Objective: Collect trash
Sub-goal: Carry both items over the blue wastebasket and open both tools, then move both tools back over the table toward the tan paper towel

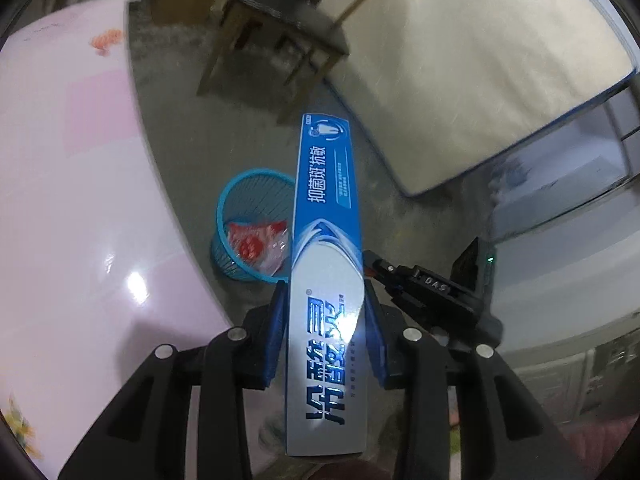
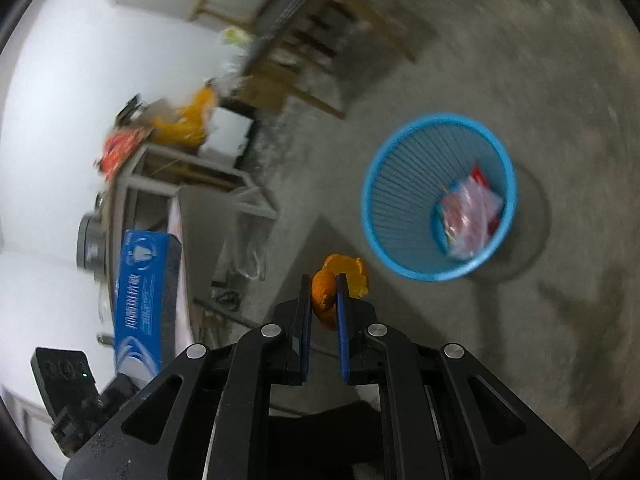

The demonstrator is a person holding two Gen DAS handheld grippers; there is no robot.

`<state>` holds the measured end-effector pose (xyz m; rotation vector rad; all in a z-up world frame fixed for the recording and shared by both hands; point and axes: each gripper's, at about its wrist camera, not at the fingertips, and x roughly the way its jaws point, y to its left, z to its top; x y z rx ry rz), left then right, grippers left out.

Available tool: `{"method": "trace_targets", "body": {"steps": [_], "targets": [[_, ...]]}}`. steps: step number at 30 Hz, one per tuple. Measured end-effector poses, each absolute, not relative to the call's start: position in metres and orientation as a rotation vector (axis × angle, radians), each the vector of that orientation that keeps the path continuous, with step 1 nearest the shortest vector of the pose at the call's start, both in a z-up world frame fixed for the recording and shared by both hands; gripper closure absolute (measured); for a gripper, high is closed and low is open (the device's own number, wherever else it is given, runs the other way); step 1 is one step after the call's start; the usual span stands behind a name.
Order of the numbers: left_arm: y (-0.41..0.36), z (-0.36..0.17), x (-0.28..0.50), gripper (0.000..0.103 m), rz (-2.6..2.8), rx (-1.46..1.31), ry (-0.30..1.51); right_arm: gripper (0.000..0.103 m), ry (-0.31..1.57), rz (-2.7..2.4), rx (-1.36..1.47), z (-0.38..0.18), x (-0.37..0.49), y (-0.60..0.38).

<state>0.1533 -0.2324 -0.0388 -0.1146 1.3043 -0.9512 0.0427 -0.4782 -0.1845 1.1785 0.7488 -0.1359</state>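
My left gripper (image 1: 325, 300) is shut on a long blue and silver toothpaste box (image 1: 326, 216), which sticks out forward over the floor. Its far part overlaps the rim of a blue mesh waste basket (image 1: 244, 236) that stands on the floor with red and clear wrappers inside. In the right wrist view my right gripper (image 2: 323, 284) is shut on a piece of orange peel (image 2: 340, 276), with the waste basket (image 2: 400, 200) ahead and to the right. The toothpaste box (image 2: 140, 300) and the left gripper's body show at the left of that view.
A pink glossy table (image 1: 72, 200) fills the left of the left wrist view. A wooden chair (image 1: 280, 28) and a pale mattress (image 1: 480, 60) stand beyond the basket. The right wrist view shows a cluttered low stand (image 2: 168, 152) with orange bags, and bare concrete floor (image 2: 520, 80).
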Motion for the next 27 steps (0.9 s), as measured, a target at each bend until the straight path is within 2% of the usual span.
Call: {"method": "trace_targets", "body": {"steps": [2,5,6,7,8,17,22,27], "targets": [[-0.258,-0.048,0.163,0.068,-0.946,-0.097,1.328,0.093,0.753,-0.136,1.227,-0.197,0.051,-0.493],[-0.298,-0.051,0.18,0.066,-0.945,-0.071,1.281,0.086,0.726,-0.138,1.222,-0.196,0.064,-0.508],[-0.308,-0.052,0.184,0.054,-0.935,-0.059,1.266,0.072,0.729,-0.146,1.203,-0.197,0.072,-0.513],[-0.312,-0.054,0.185,0.037,-0.915,-0.043,1.254,0.062,0.737,-0.173,1.173,-0.2,0.081,-0.519],[-0.316,-0.056,0.189,0.035,-0.863,-0.021,1.239,0.049,0.75,-0.214,1.148,-0.205,0.086,-0.523],[-0.262,-0.045,0.182,0.034,-0.792,-0.064,1.196,0.049,0.799,-0.251,1.177,-0.247,0.066,-0.519],[-0.225,-0.023,0.157,0.032,-0.815,-0.076,1.13,0.049,0.793,-0.26,1.143,-0.233,0.046,-0.506],[-0.183,0.003,0.129,0.026,-0.846,-0.054,1.013,0.043,0.755,-0.263,1.084,-0.209,0.032,-0.496]]}}
